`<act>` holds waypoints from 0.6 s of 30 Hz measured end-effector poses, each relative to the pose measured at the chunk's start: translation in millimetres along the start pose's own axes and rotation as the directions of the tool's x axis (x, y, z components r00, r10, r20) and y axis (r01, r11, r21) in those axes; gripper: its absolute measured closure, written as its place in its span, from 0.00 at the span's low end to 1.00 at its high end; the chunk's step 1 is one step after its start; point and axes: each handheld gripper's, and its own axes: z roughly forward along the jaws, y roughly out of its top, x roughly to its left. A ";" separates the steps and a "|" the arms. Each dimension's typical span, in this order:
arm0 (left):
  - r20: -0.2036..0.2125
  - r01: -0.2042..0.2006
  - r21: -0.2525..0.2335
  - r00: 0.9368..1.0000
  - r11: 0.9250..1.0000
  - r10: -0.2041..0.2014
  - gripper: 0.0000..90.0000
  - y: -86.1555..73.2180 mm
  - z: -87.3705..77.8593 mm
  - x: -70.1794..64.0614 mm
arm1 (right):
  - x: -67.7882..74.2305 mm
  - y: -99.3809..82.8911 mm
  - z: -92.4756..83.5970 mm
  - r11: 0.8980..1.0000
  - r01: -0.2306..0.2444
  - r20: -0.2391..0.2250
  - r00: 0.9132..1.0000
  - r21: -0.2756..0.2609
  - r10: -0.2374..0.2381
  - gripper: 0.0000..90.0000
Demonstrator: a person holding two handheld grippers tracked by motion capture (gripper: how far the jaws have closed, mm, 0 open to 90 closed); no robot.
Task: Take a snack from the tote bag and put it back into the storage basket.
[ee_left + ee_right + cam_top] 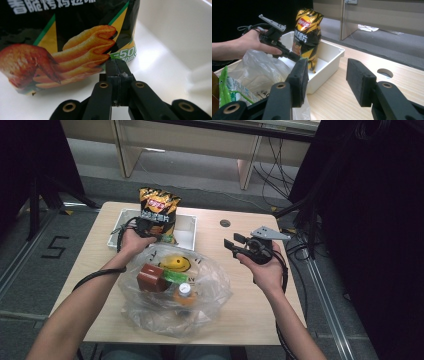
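Observation:
A black and orange chip bag (159, 205) (308, 32) stands upright in a white tray (186, 227) (329, 55) at the back of the table. My left gripper (161, 235) (117, 65) (298, 57) is shut, its tips pinched on the lower edge of the chip bag (62, 37) just above the tray floor (170, 65). Over the right side of the table, my right gripper (232, 244) (325, 80) is held open with nothing between its pads, pointing toward the tray.
A clear plastic bag (212, 290) (262, 65) lies in front of the tray, holding a brown box (151, 279), a yellow smiley item (177, 263), a green packet (175, 276) and an orange bottle (185, 294). A round hole (225, 223) is in the tabletop.

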 end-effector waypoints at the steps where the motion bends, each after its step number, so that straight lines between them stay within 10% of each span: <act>1: -0.001 -0.004 0.003 1.000 1.000 0.004 0.99 1.1 0.5 -0.5 | 0.3 -0.2 -0.1 1.000 -0.015 -0.004 1.000 0.006 0.015 0.59; 18: 0.006 -0.035 -0.044 0.999 0.998 0.035 0.96 11.3 -8.0 -10.4 | -2.2 -1.5 0.0 1.000 -0.013 -0.005 1.000 0.005 0.014 0.58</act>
